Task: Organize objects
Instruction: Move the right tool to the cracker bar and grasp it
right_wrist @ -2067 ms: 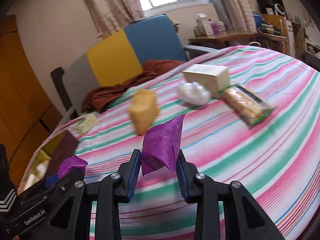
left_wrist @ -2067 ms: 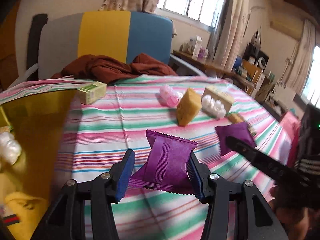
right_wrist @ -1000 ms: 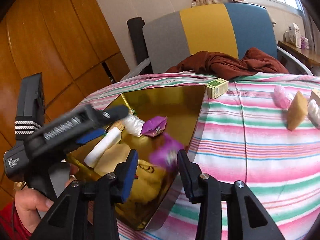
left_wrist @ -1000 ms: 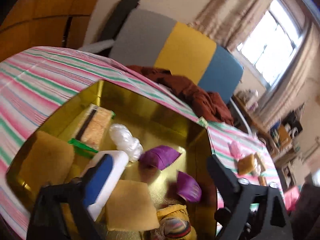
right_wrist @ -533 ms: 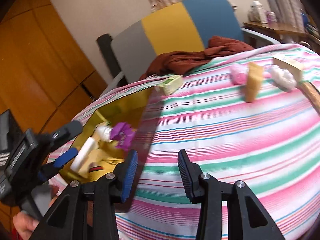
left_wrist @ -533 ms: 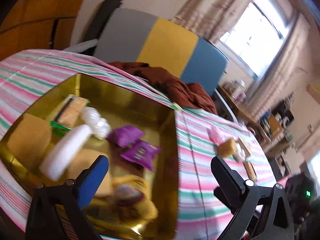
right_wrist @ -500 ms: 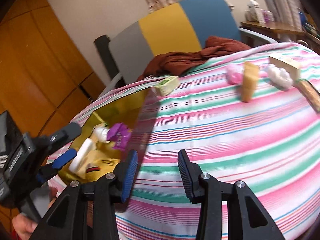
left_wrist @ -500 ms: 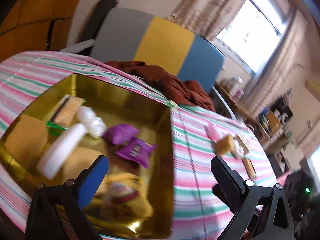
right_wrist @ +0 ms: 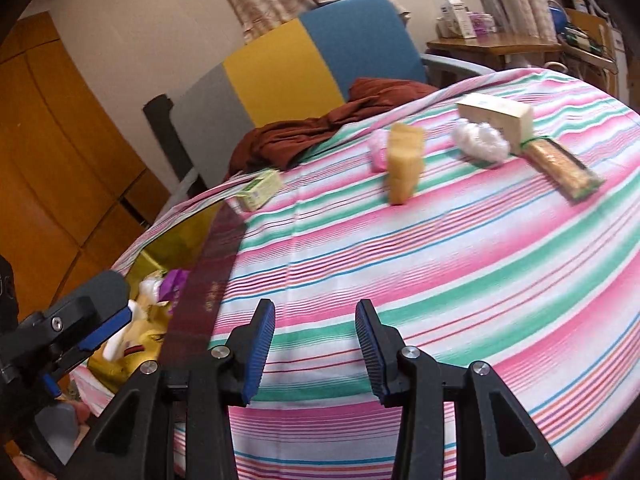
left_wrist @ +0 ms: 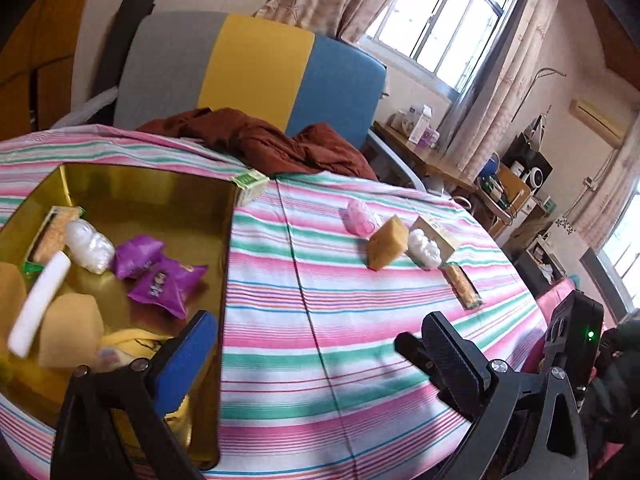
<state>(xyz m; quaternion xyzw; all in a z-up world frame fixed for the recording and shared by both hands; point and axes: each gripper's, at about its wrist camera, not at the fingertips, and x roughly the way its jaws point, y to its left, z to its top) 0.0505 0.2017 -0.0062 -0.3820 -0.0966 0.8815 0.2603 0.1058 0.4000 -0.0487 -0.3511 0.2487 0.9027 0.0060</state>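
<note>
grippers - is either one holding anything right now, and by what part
Nothing is held. The left gripper is wide open over the gold box's edge, the right gripper open above bare striped cloth. Both purple packets lie in the box.

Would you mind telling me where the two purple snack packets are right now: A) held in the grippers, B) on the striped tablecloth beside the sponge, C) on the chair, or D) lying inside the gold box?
D: both purple packets lie inside the gold box, next to a white wrapped bundle, while the left gripper and right gripper are open and empty.
</note>
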